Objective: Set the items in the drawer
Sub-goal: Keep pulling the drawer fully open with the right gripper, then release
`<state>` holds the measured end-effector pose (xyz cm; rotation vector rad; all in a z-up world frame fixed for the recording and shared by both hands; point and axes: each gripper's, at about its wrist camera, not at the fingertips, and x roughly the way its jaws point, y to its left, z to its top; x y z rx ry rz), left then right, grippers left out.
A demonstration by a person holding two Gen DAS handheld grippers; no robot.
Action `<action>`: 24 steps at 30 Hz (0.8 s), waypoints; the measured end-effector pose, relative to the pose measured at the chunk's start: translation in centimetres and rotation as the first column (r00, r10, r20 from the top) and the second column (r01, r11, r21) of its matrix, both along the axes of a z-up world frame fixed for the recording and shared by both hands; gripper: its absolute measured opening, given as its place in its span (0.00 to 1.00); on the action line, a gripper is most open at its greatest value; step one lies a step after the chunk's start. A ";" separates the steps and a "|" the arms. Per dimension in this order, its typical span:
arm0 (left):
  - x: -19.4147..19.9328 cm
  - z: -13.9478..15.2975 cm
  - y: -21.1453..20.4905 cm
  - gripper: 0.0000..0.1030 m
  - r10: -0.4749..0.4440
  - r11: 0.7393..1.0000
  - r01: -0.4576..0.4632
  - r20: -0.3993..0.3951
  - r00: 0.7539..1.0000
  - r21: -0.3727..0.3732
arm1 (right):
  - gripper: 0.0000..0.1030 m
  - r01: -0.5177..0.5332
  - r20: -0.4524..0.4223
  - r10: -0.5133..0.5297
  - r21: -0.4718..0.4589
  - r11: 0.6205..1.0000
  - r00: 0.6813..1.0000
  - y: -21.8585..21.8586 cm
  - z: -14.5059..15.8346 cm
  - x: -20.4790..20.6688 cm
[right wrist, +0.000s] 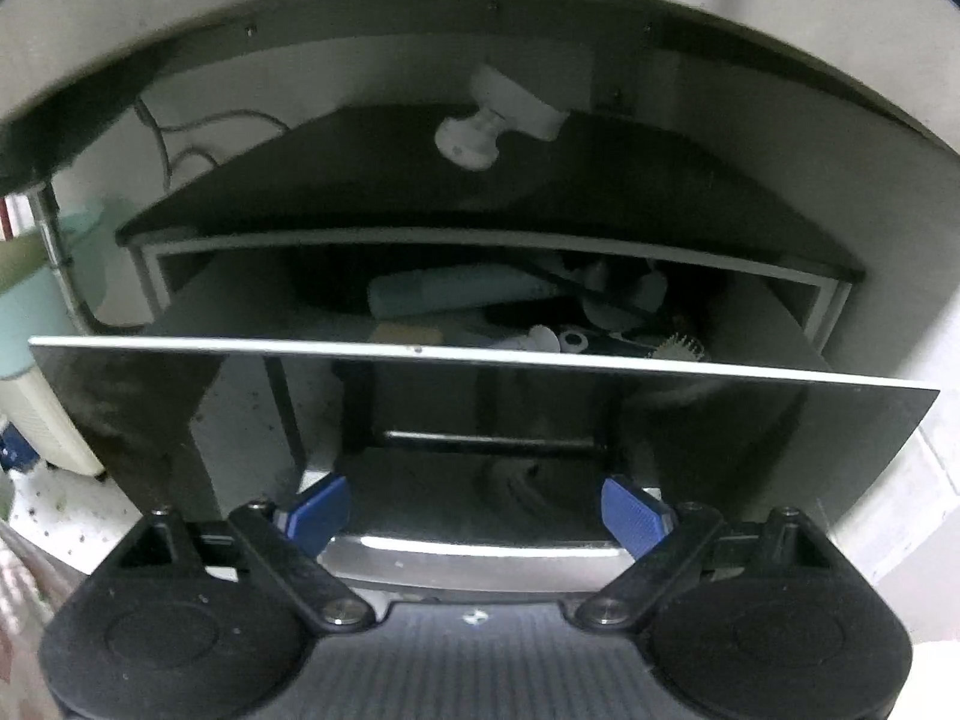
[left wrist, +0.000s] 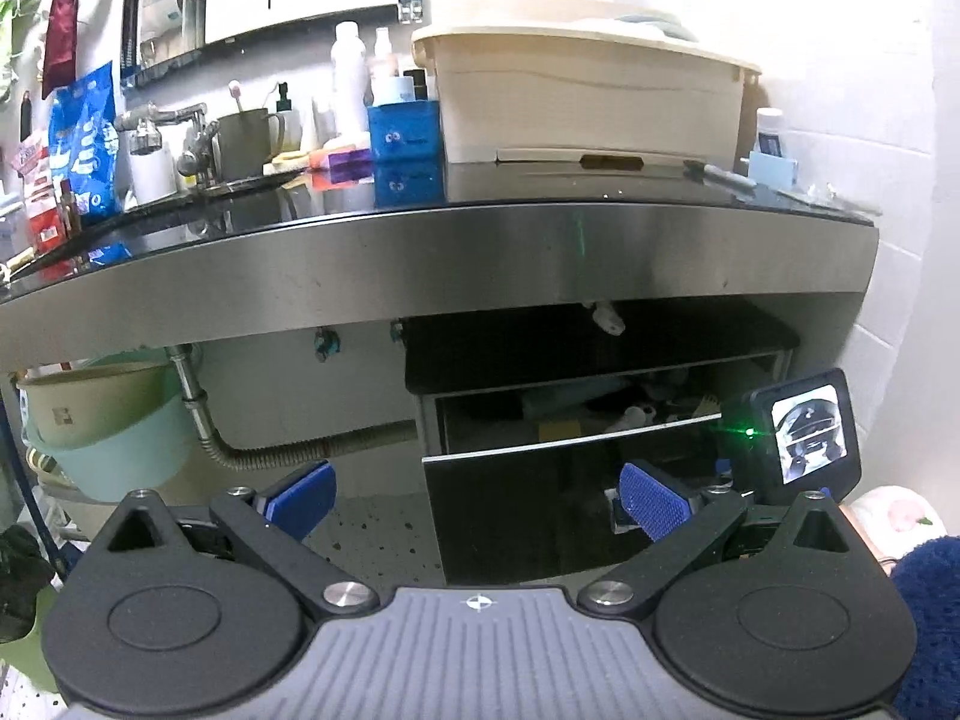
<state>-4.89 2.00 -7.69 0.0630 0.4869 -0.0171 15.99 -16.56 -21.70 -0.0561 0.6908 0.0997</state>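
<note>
The drawer (right wrist: 480, 420) under the counter stands pulled out, with a glossy black front and white top edge. Inside lie several items: a pale blue tube (right wrist: 456, 291), a white brush (right wrist: 678, 351) and small white pieces. My right gripper (right wrist: 477, 513) is open and empty, close in front of the drawer's black front. My left gripper (left wrist: 474, 495) is open and empty, farther back, facing the drawer (left wrist: 570, 498). The right gripper's body with its small screen (left wrist: 804, 432) shows at the drawer's right in the left wrist view.
A black countertop (left wrist: 480, 204) with steel edge holds a cream tub (left wrist: 588, 102), blue box (left wrist: 405, 132), bottles, a cup and a faucet (left wrist: 180, 132). A green basin (left wrist: 114, 420) and drain hose (left wrist: 258, 450) sit under the counter at left. A white wall is at right.
</note>
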 end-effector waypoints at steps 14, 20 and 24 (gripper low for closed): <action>0.0 -0.1 -0.2 0.99 -0.024 1.000 0.023 -0.017 1.000 -0.016 | 0.90 0.025 -0.053 -0.024 0.022 0.999 0.998 0.0 -0.4 1.0; -0.2 -0.1 -0.2 0.99 -0.021 1.000 0.021 -0.019 1.000 -0.010 | 0.90 0.028 -0.059 -0.026 0.020 0.999 0.998 0.0 -0.4 1.1; -0.1 -0.1 -0.1 0.99 -0.019 1.000 0.019 -0.024 1.000 -0.015 | 0.90 0.030 -0.062 -0.029 0.021 0.999 0.998 0.0 -0.4 1.1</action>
